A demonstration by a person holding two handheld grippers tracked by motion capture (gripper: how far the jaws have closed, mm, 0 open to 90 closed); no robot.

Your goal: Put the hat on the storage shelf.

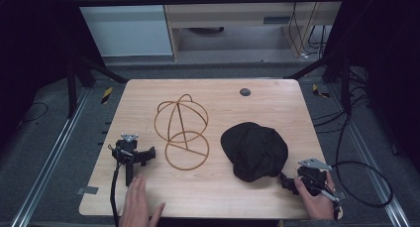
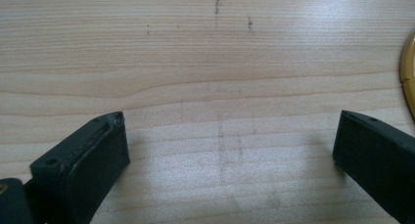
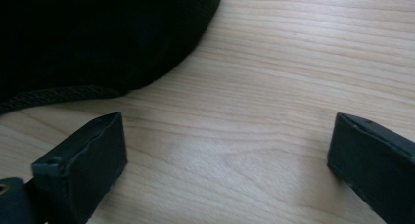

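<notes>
Reading this as the very start of the job: I take it the black cap [image 1: 254, 150] is meant to go onto the wire hat stand [image 1: 182, 132], and nothing has been lifted yet. Right gripper [image 1: 288, 183] sits low on the table [image 1: 208, 192] with a hand [image 1: 317, 199] wrapped around it, jaws spread wide and empty. In the right gripper view the cap [image 3: 98, 38] lies just ahead of the jaws and off toward the left one, its stitched edge close to that jaw's tip but apart from it; between the jaws there is only bare wood. Left gripper [image 1: 148, 153] lies on the table with nobody holding it; the other hand [image 1: 138, 204] rests flat behind it. Its jaws are also wide apart with nothing in them, and in the left gripper view a sliver of the stand's base ring [image 2: 408, 72] shows beyond the right jaw, well ahead and outside the gap. The stand is upright, cap flat on the table beside it, the two apart. My judgement: no step done. Left to do: slide the right jaws forward onto the cap's edge, close, lift, carry across, seat it on the wire dome. The left gripper probably needs picking up to steady the stand.
</notes>
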